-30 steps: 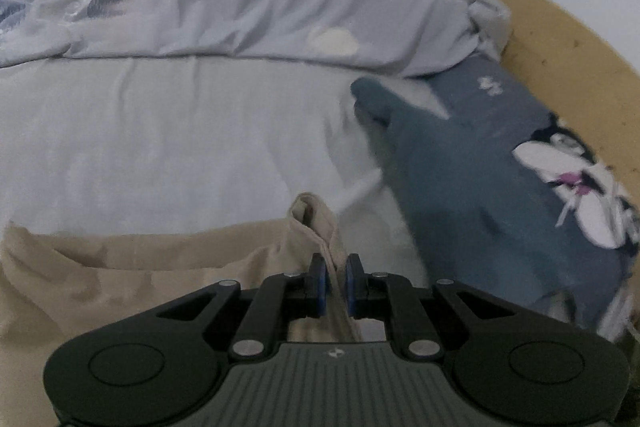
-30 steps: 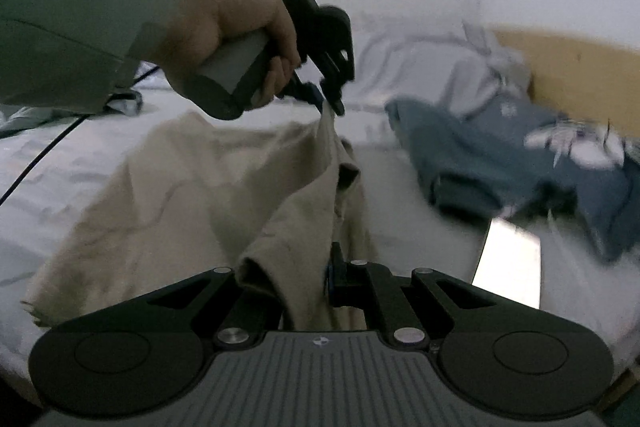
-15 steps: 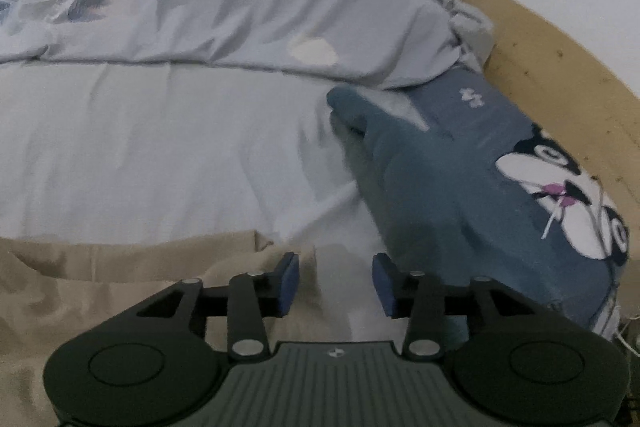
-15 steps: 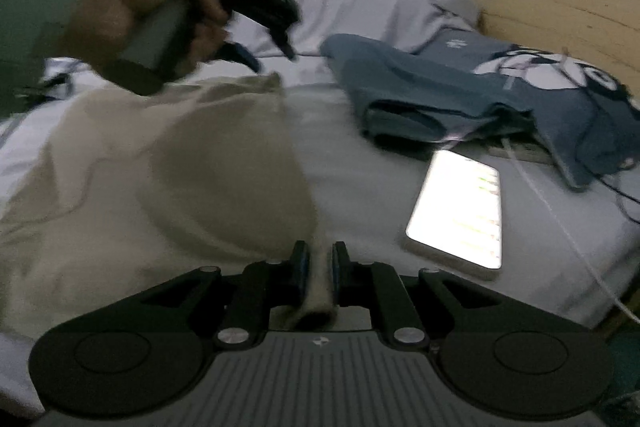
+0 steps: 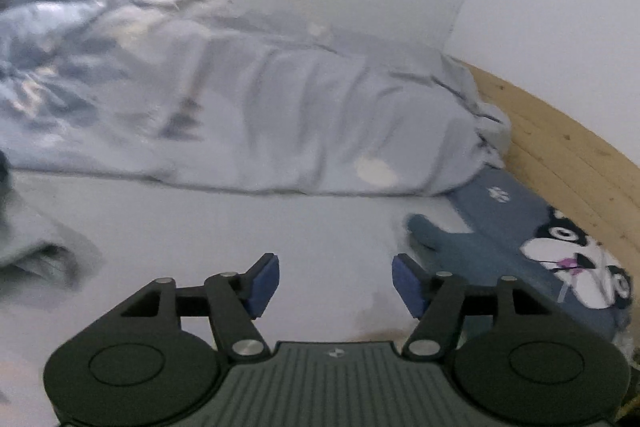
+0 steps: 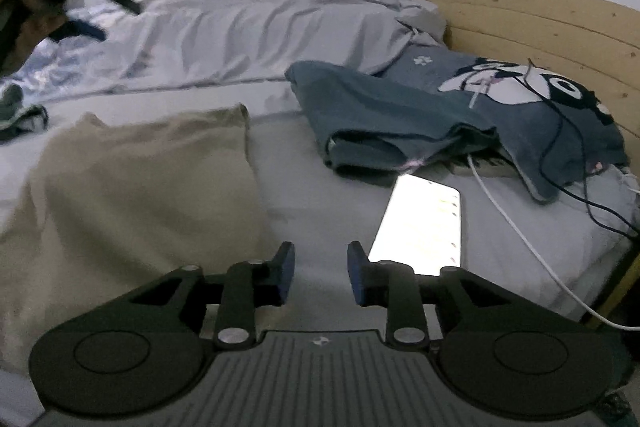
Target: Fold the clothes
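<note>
Beige garment [image 6: 132,195] lies folded on the sheet [image 6: 320,195], left of the phone [image 6: 420,223]; smoothing its edge before regrasping seems wise; the left gripper [image 5: 334,285] has just been opening wide, empty; the right gripper [image 6: 320,277] has just been parting, jaws released, nothing between.

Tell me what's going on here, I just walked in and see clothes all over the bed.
A person is folding clothes on the bed with a handheld gripper in each hand. Both have just let go of the beige garment, which lies folded flat. The right gripper has been opening, nothing between its fingers. The left gripper is open too and has lifted away over bare sheet. A blue garment lies unfolded beside a lit phone.
</note>
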A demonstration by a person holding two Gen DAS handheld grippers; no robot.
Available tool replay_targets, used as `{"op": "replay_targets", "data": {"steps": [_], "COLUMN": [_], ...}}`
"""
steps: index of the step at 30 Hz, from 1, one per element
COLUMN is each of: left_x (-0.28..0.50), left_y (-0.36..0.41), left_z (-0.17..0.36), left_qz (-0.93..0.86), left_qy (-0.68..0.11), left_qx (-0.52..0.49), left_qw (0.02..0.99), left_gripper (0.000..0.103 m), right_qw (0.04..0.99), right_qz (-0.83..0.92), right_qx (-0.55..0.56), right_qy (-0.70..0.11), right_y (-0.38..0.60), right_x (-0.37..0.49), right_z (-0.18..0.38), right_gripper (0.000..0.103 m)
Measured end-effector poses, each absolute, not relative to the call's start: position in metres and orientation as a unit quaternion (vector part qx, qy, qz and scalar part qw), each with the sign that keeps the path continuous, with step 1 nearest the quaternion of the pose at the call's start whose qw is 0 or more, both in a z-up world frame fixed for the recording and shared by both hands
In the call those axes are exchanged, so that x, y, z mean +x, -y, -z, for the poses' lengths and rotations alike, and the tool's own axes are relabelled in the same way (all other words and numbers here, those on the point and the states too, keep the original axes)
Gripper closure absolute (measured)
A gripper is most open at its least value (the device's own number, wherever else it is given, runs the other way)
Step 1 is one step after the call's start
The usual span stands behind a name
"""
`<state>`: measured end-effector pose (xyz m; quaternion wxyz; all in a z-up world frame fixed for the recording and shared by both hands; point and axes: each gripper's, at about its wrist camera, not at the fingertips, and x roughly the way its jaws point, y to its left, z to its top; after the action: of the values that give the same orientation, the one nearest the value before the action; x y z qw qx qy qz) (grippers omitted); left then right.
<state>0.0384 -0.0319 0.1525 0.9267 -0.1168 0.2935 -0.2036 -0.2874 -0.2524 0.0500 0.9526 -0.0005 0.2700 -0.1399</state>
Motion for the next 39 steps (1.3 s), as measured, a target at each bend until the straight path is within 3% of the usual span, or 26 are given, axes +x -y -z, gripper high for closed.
{"op": "replay_targets", "data": {"steps": [7,18,22,30,32,35,39], "left_x": [0.041,0.057,0.066,0.079,0.082,0.084,0.083], "left_y": [-0.023,-0.023,-0.023,-0.035,-0.037,-0.042,-0.051], "left_z": [-0.136,-0.078,-0.063,-0.039,-0.034,-0.027,-0.016], "left_qz": [0.209,0.276,0.306,0.352,0.359,0.369,0.374], "left_qy": [-0.311,-0.33,-0.336,-0.344,-0.339,-0.333,-0.323], "left_qx": [-0.084,-0.044,-0.036,-0.043,-0.045,-0.049,-0.066], "left_qw": [0.923,0.902,0.89,0.869,0.868,0.867,0.867], "left_gripper": [0.039,0.041,0.069,0.069,0.069,0.089,0.094], "right_qw": [0.969,0.966,0.94,0.873,0.852,0.812,0.782], "right_qz": [0.053,-0.105,-0.207,-0.312,-0.326,-0.357,-0.372], "right_qx": [0.052,-0.02,-0.078,-0.15,-0.181,-0.224,-0.252], "right_qy": [-0.237,-0.236,-0.258,-0.344,-0.367,-0.404,-0.433], "right_y": [0.259,0.259,0.238,0.202,0.193,0.179,0.17], "right_x": [-0.273,-0.182,-0.125,-0.005,0.014,0.038,0.06], "right_z": [-0.083,-0.127,-0.139,-0.121,-0.11,-0.094,-0.084], "right_gripper": [0.048,0.042,0.041,0.041,0.046,0.049,0.049]}}
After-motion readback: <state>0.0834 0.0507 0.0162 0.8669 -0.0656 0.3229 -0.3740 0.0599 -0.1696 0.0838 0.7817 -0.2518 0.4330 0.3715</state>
